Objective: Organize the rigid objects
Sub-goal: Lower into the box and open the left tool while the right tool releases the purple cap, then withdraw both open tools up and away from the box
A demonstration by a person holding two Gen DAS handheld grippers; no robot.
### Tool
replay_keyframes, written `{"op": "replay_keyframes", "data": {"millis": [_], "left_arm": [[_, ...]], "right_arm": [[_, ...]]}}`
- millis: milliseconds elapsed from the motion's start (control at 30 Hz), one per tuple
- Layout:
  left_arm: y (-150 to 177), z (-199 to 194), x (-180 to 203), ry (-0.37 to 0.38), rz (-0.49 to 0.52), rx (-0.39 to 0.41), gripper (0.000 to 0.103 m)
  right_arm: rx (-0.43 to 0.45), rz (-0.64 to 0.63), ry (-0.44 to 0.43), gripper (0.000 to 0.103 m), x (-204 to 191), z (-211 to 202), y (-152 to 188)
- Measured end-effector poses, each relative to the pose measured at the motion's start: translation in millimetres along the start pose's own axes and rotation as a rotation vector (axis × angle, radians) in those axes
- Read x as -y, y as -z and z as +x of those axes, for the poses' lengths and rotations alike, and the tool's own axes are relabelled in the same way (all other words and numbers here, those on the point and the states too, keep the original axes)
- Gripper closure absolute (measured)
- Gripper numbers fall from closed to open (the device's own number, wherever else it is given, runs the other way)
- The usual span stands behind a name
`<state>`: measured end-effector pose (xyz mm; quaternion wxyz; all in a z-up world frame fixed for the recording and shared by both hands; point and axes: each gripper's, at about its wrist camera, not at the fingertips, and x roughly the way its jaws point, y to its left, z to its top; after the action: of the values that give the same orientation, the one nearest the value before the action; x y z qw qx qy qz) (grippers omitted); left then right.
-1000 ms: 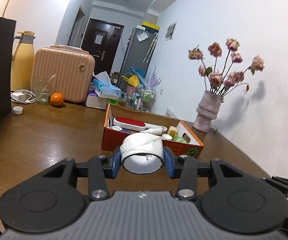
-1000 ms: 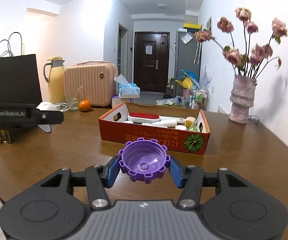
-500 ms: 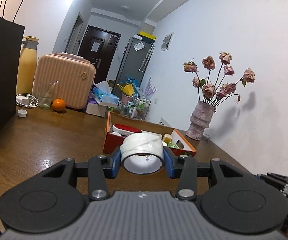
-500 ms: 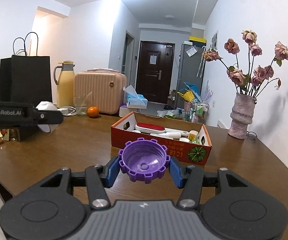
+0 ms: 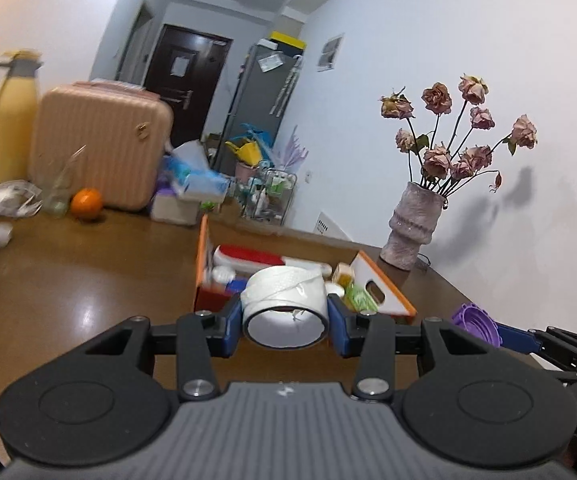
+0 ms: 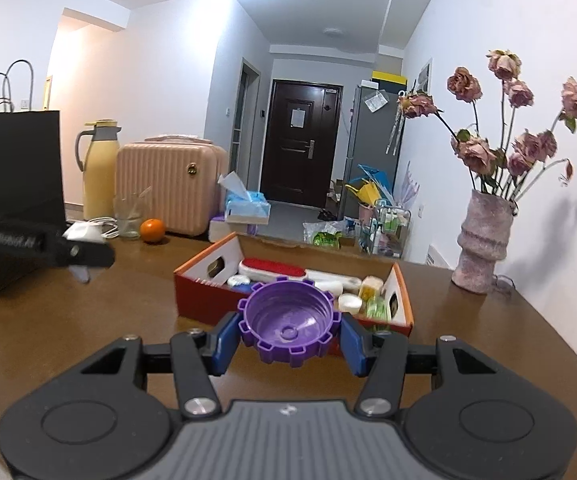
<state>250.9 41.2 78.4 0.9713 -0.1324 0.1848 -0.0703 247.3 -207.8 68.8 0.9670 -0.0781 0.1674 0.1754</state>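
Observation:
My left gripper (image 5: pixel 284 322) is shut on a white tape roll (image 5: pixel 283 302), held above the table just in front of the orange cardboard box (image 5: pixel 384 286). My right gripper (image 6: pixel 288 334) is shut on a purple toothed cap (image 6: pixel 288 320), also just in front of the box (image 6: pixel 204 292). The box holds a red-and-white brush (image 6: pixel 276 270) and several small items. The purple cap shows at the right in the left wrist view (image 5: pixel 474 326). The left gripper shows at the left in the right wrist view (image 6: pixel 48 246).
On the brown table (image 6: pixel 88 320) stand a vase of dried roses (image 6: pixel 484 248), a pink case (image 6: pixel 168 188), a yellow jug (image 6: pixel 98 168), a black bag (image 6: pixel 16 176), an orange (image 6: pixel 152 230), a glass (image 6: pixel 126 220) and a tissue box (image 6: pixel 246 208).
Both grippers have moved forward and closer to the box, each still holding its object. The left gripper has swung nearer the right one.

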Motion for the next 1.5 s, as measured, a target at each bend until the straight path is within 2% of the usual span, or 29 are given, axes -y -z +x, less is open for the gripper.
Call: {"op": "replay_keyframes", "data": {"millis": [100,333,533,667,833,1033,1067,1133,1200,1267,1400,1500], "left_arm": [[-22,42,4,0.020,0.031,-0.022,0.060],[-46,165,1,0.018,0.062,-0.162,0.060],[-45,251,-18,0.031,-0.023,-0.288,0.060],[-37,288,-29,0.022,-0.014,-0.334,0.060],[-27,296,-34,0.037,0.028,-0.364,0.060],[-14,265,-40,0.084,0.124,-0.378,0.057],[-13,260,-39,0.094,0.130,-0.376,0.053],[-15,254,-32,0.119,0.151,-0.364,0.030],[-19,247,-26,0.137,0.187,-0.314,0.026],[-20,246,-26,0.120,0.199,-0.306,0.026],[-24,251,-40,0.059,0.120,-0.334,0.026],[-31,242,-47,0.039,0.104,-0.308,0.026]], "right_arm": [[-0.005,0.001,-0.009,0.050,16,29,-12],[-0.078,0.035,-0.015,0.050,61,118,-30],[-0.231,0.111,-0.042,0.050,100,223,-43],[-0.301,0.171,-0.078,0.050,110,279,-40],[-0.330,0.112,-0.050,0.050,102,310,-35],[-0.357,0.035,-0.049,0.050,97,300,-13],[-0.354,0.034,-0.050,0.050,97,298,-10],[-0.342,0.047,-0.051,0.048,97,294,-6],[-0.328,0.053,-0.051,0.044,97,290,-5],[-0.322,0.046,-0.044,0.044,98,286,-7],[-0.292,0.070,-0.031,0.042,107,272,-14],[-0.283,0.075,-0.010,0.040,114,261,-19]]}}
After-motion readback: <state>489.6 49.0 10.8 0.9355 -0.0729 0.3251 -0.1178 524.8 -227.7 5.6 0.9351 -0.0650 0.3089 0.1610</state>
